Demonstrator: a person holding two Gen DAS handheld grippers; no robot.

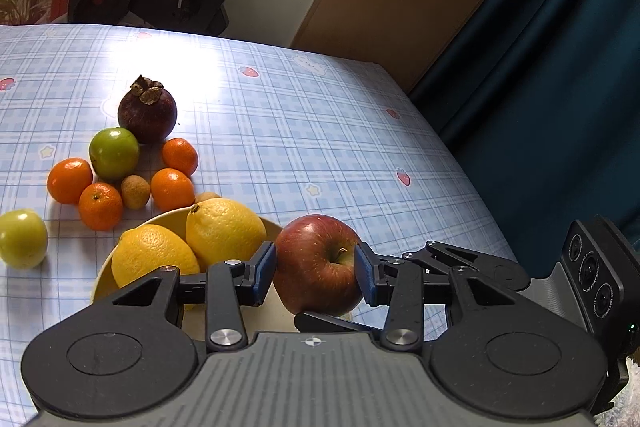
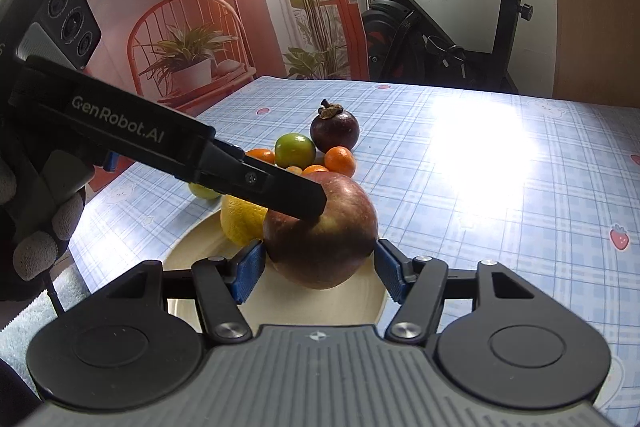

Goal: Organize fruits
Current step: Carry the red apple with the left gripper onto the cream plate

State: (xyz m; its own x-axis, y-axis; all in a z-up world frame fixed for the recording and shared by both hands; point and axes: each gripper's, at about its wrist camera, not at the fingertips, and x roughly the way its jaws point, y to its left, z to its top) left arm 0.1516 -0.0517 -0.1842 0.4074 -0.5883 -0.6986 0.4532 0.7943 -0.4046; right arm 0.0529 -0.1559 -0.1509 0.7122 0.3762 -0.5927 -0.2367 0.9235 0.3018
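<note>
A red apple (image 1: 318,263) sits between the blue pads of my left gripper (image 1: 316,273), which is shut on it over the right edge of a cream bowl (image 1: 102,277). The bowl holds two lemons (image 1: 224,229). In the right wrist view the same apple (image 2: 320,239) lies between the pads of my right gripper (image 2: 320,267); the pads stand a little apart from it, open. The left gripper's finger (image 2: 276,189) presses the apple's top there.
Loose fruit lies beyond the bowl: a mangosteen (image 1: 147,113), green fruits (image 1: 114,153), several tangerines (image 1: 100,206) and a small longan (image 1: 135,191). The checked tablecloth (image 1: 320,131) ends at the right edge by a dark curtain. An exercise bike stands behind the table.
</note>
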